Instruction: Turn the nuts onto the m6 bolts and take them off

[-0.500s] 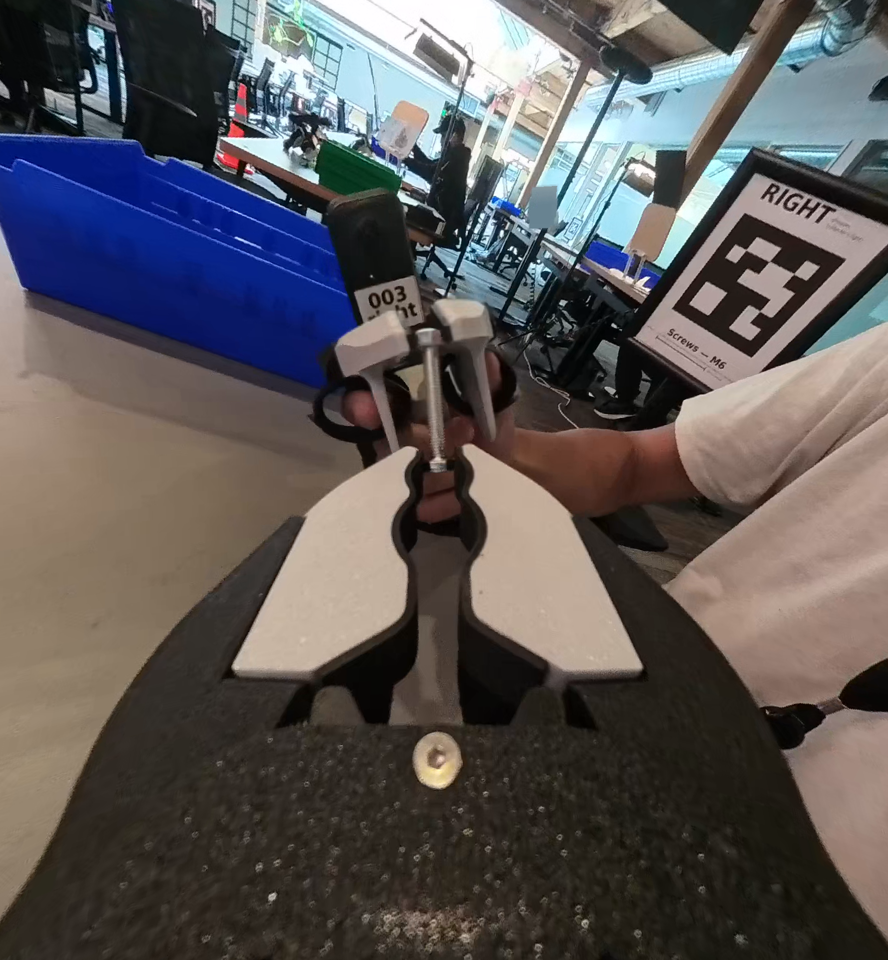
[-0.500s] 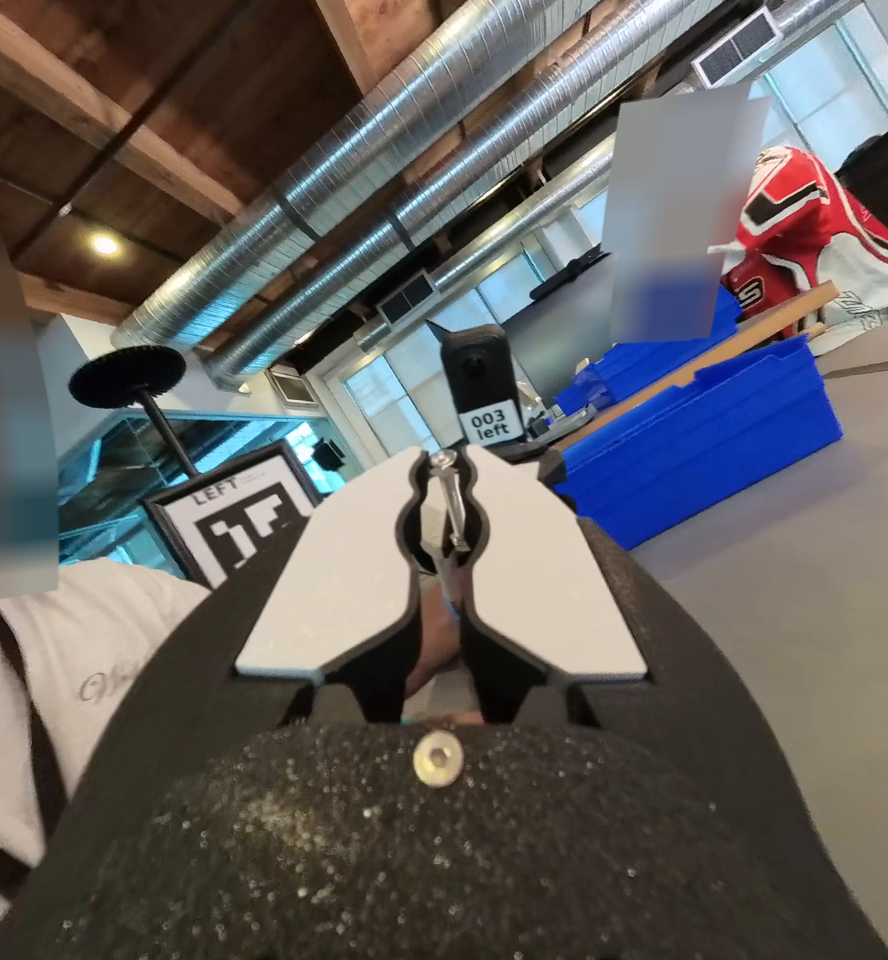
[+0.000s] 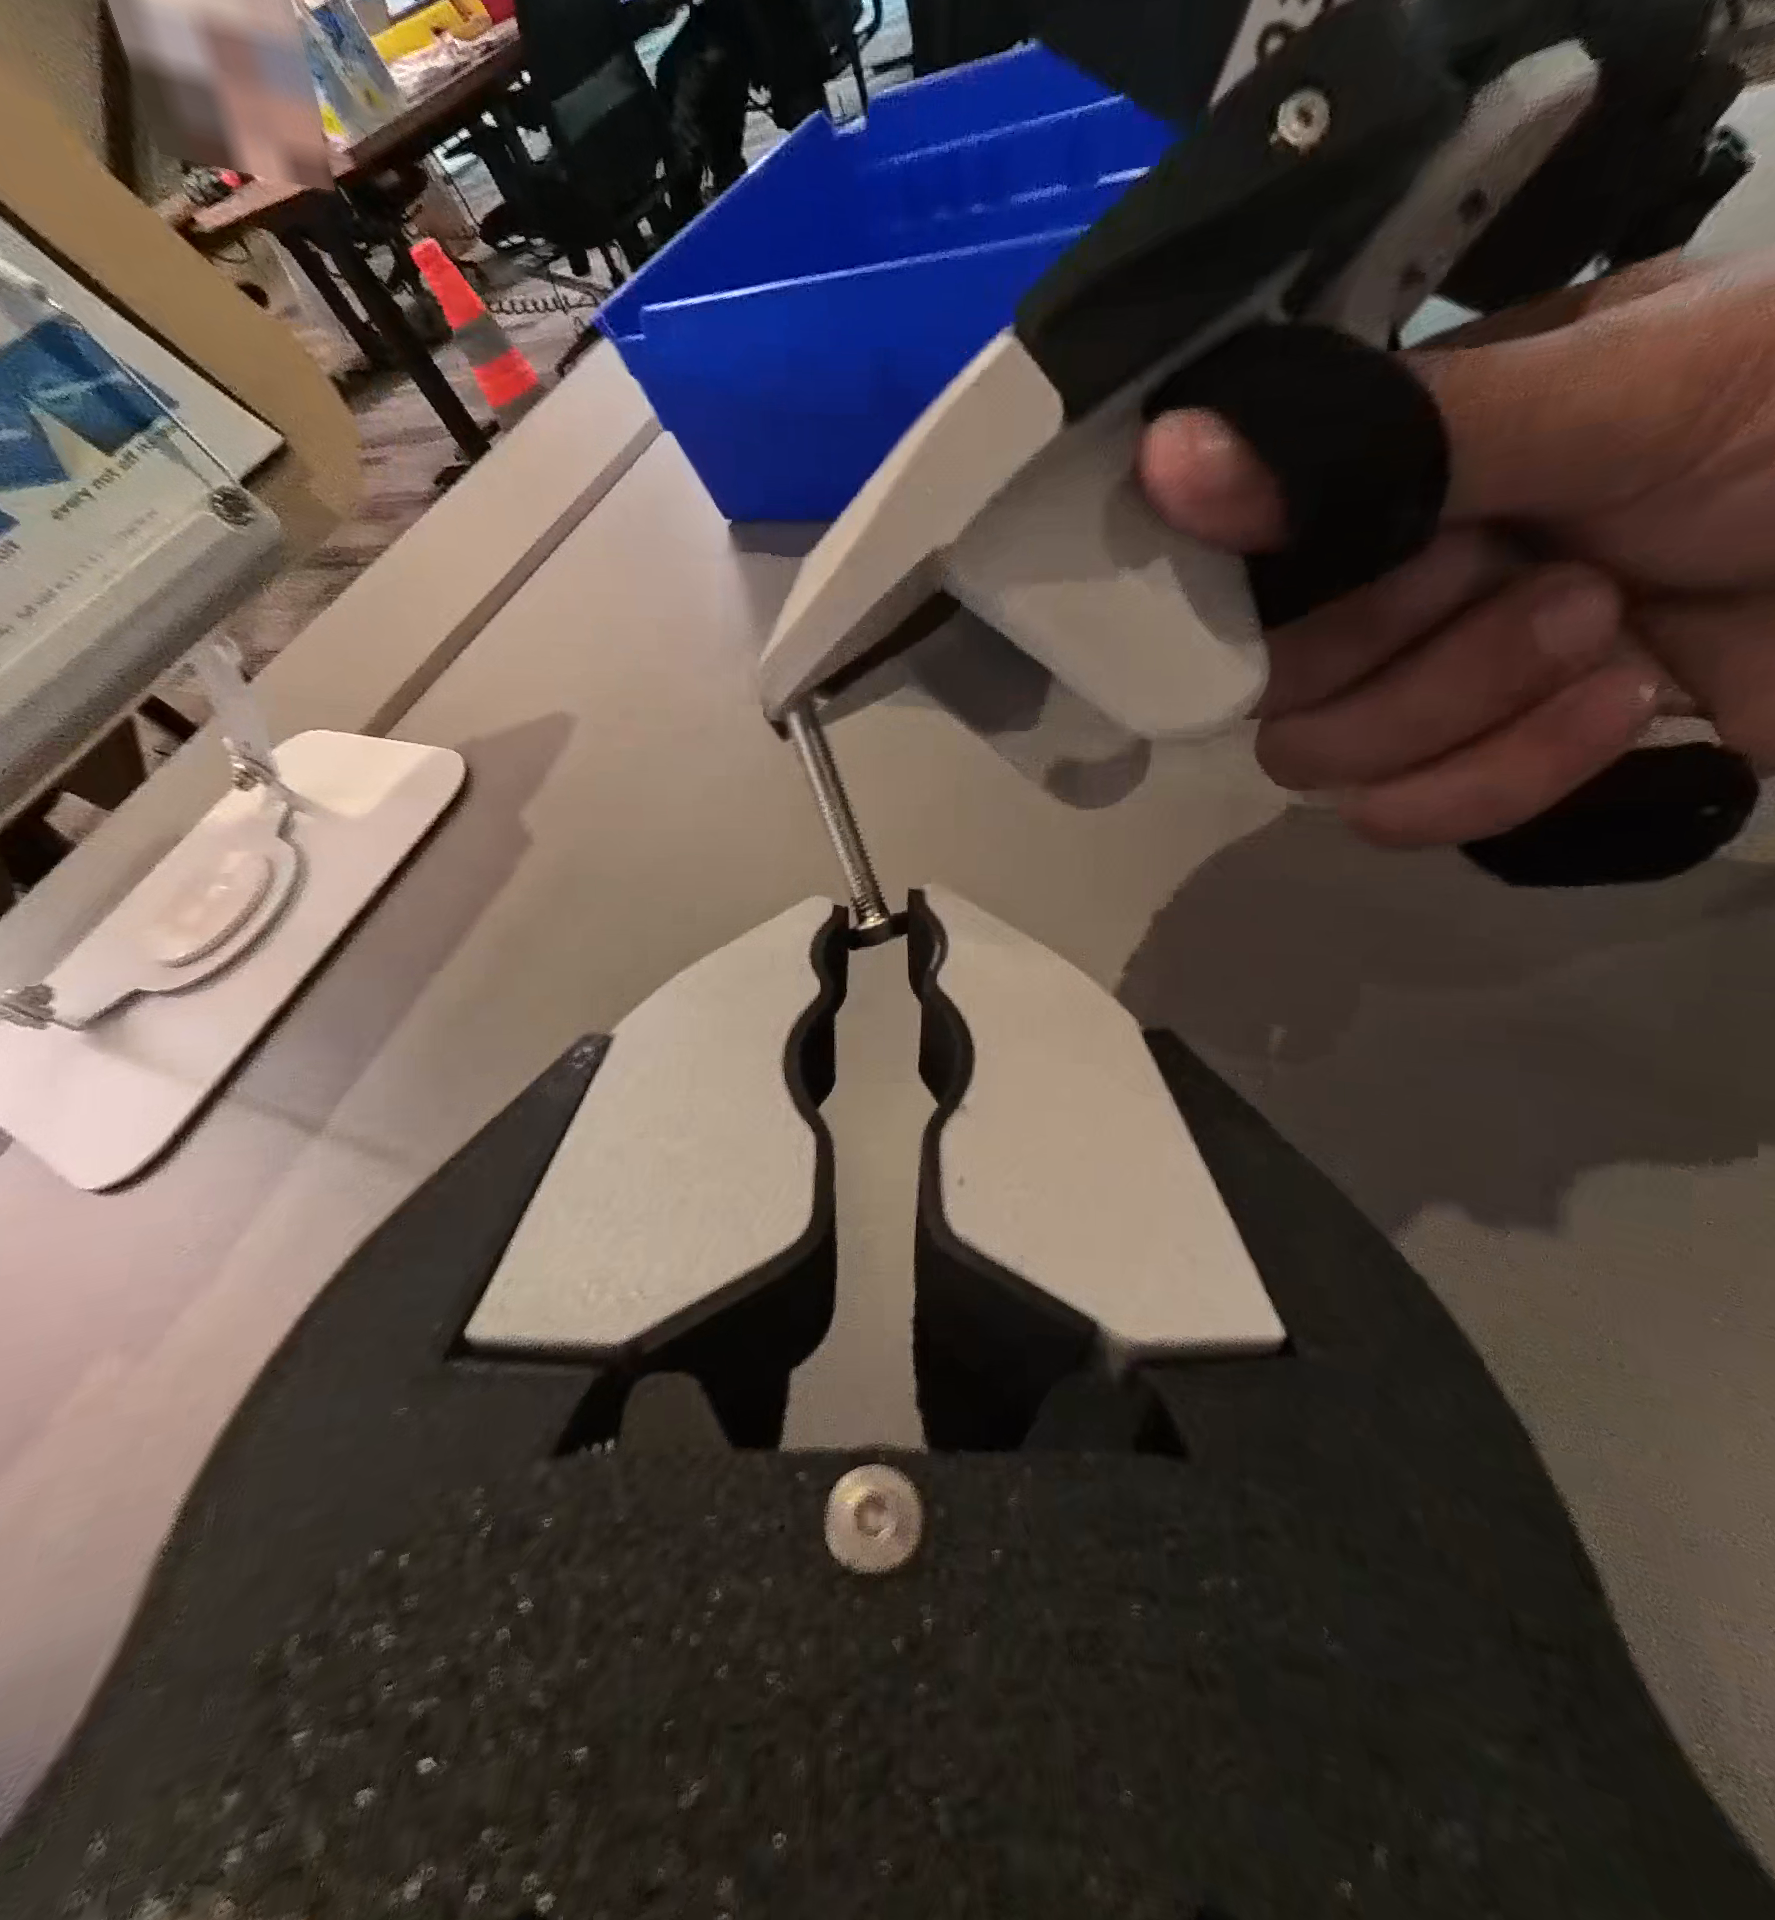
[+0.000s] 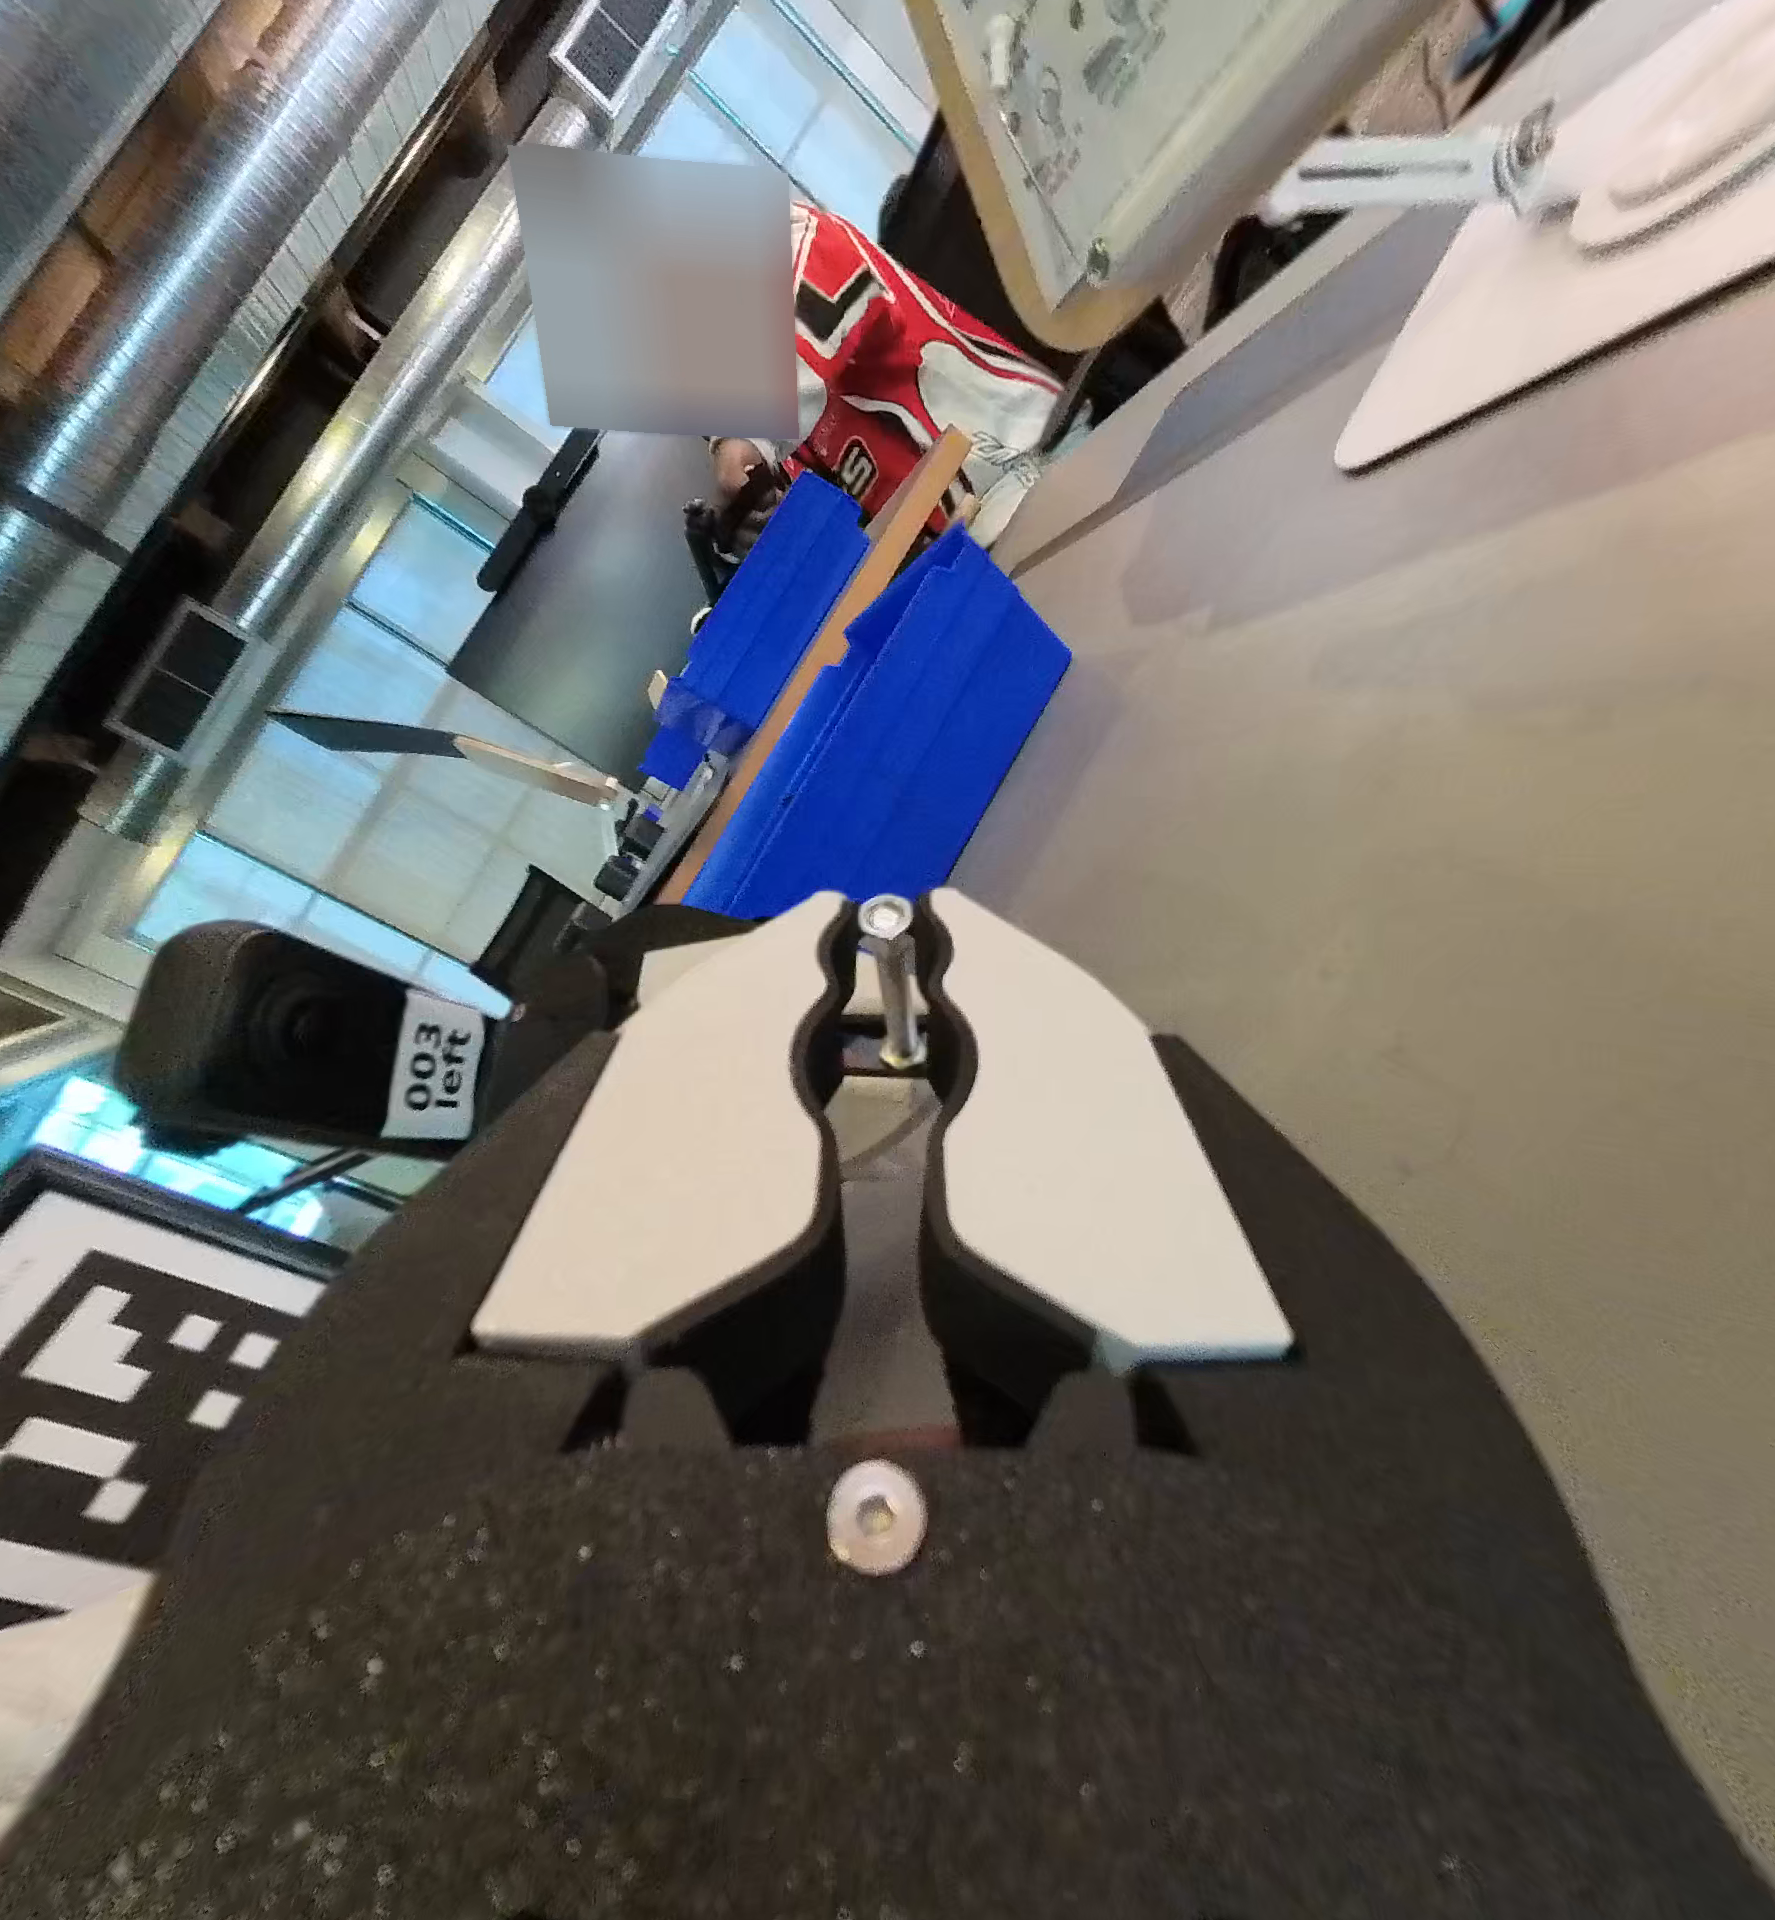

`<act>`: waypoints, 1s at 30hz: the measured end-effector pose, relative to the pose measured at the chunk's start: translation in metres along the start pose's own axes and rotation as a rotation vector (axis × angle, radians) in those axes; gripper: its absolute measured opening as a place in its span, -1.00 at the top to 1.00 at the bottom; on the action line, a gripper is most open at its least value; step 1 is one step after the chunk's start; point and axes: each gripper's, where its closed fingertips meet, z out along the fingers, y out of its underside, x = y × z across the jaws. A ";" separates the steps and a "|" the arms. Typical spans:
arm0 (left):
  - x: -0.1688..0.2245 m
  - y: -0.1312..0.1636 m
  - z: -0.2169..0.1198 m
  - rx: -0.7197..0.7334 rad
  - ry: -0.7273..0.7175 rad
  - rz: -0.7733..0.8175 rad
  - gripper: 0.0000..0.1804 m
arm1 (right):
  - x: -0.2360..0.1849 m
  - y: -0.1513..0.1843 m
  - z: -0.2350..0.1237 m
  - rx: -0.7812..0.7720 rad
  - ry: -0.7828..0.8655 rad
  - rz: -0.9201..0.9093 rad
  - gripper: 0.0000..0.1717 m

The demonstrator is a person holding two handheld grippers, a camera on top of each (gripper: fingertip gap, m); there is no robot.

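Left gripper [image 3: 875,925] points forward, low over the table, its two fingertips nearly together and pinching a small nut at the very tips. Right gripper [image 3: 795,717] comes in from above and to the right, angled down toward the left one, its fingers clamped on the head end of a bolt. A bare hand [image 3: 1548,561] wraps its handle.
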 end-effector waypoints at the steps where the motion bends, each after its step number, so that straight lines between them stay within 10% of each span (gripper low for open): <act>1: 0.000 -0.001 0.000 0.008 0.022 -0.032 0.89 | 0.000 0.000 -0.001 -0.002 -0.012 0.017 0.88; 8: -0.001 -0.026 -0.025 0.198 0.312 -0.372 0.89 | -0.039 -0.018 -0.010 0.080 -0.400 -0.027 0.48; 15: 0.019 -0.048 -0.049 0.313 0.668 -0.564 0.89 | -0.067 0.000 -0.019 0.093 -0.606 -0.231 0.56; 18: 0.021 -0.048 -0.050 0.310 0.673 -0.552 0.89 | -0.064 0.000 -0.019 0.091 -0.549 -0.298 0.89; 30: -0.001 -0.012 -0.010 0.085 0.101 -0.137 0.89 | -0.011 -0.004 -0.003 -0.048 0.018 -0.231 0.88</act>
